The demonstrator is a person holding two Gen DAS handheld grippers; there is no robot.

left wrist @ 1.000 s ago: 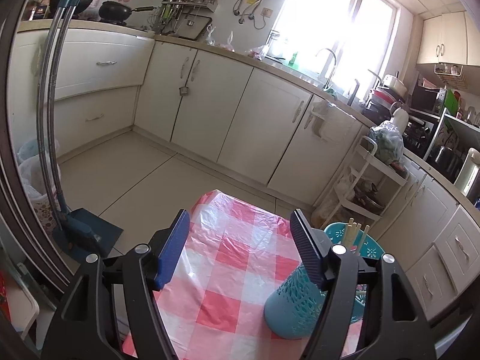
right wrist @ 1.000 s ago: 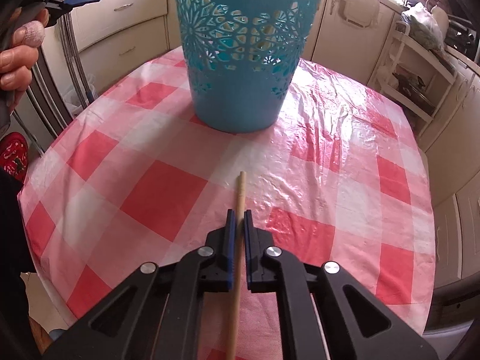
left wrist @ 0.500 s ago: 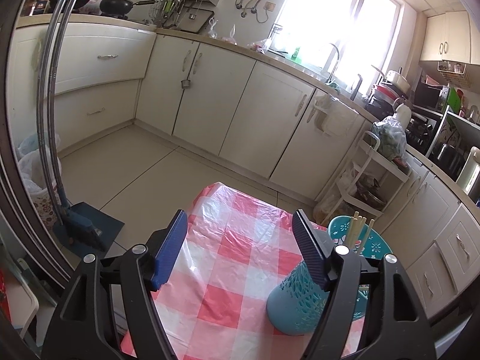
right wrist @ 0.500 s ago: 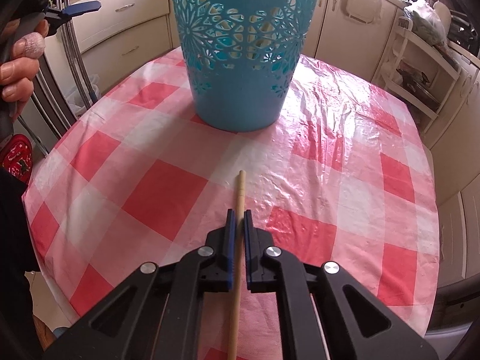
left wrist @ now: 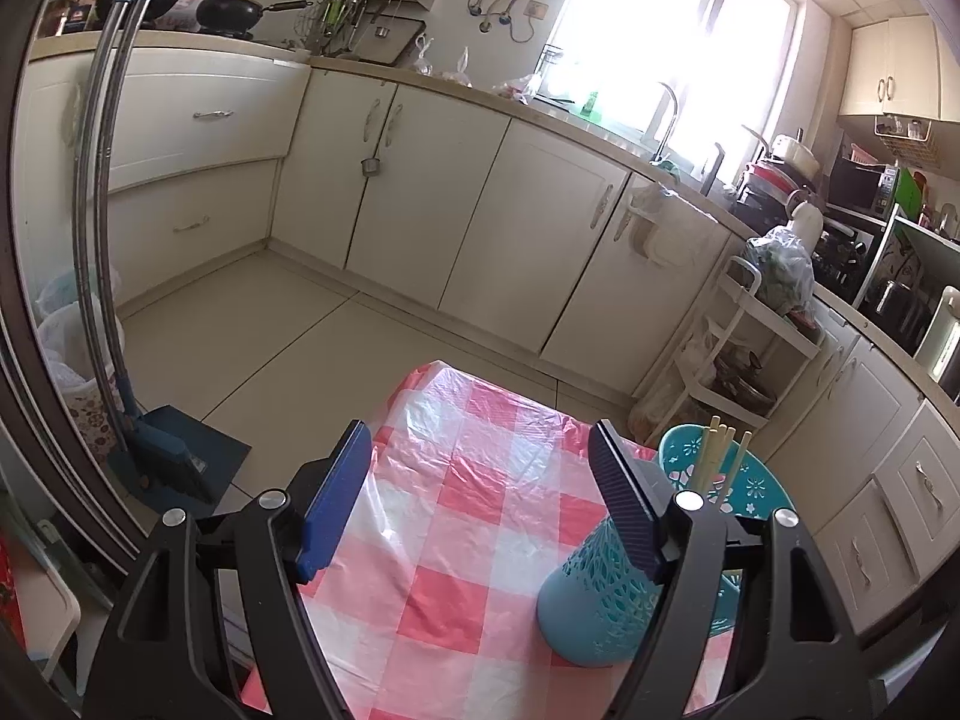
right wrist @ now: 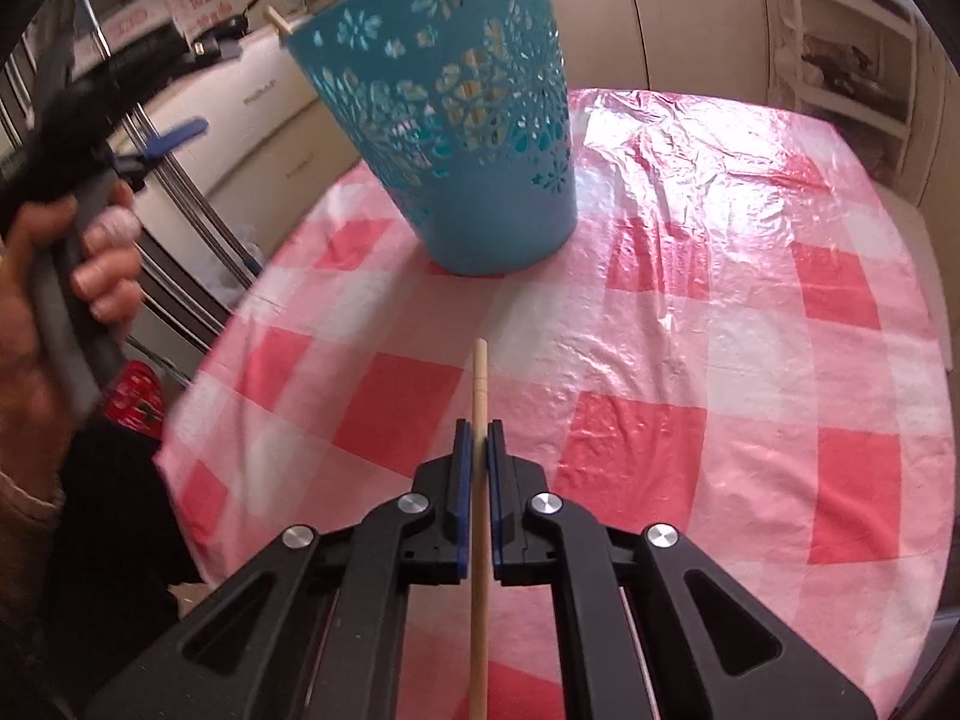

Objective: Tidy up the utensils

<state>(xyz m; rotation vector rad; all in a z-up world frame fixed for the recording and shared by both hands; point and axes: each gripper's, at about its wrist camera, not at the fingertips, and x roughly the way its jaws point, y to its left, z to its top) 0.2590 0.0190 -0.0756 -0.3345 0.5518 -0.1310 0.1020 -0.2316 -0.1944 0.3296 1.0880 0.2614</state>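
Right claw clenched on a single wooden chopstick, gripped partway along its length, with the blunt tip poking forward past the blue pads and the rest running back under the black arms. Held above the tabletop, over its red-and-white checked plastic cover. Ahead of the tip, well apart from it, stood a teal cut-out utensil basket near the far-left part of the cover, seen tilted in the right wrist view. Through its pierced wall showed pale sticks inside, and one stick end jutted past the rim at upper left. At the left edge of that view, blurred, appeared the person's left hand wrapped round the other tool's handle.

Left claw released, jaws spread wide, nothing between them, raised high over the tabletop and looking down across the checked cover toward the kitchen floor. Same teal utensil basket sat low on the right, partly hidden behind the right-hand pad, with several pale chopsticks standing upright in it and rising above the rim. Beyond the tabletop's far edge ran cream cabinets under a bright window, a white rack on the right, and a blue dustpan on the floor at left.
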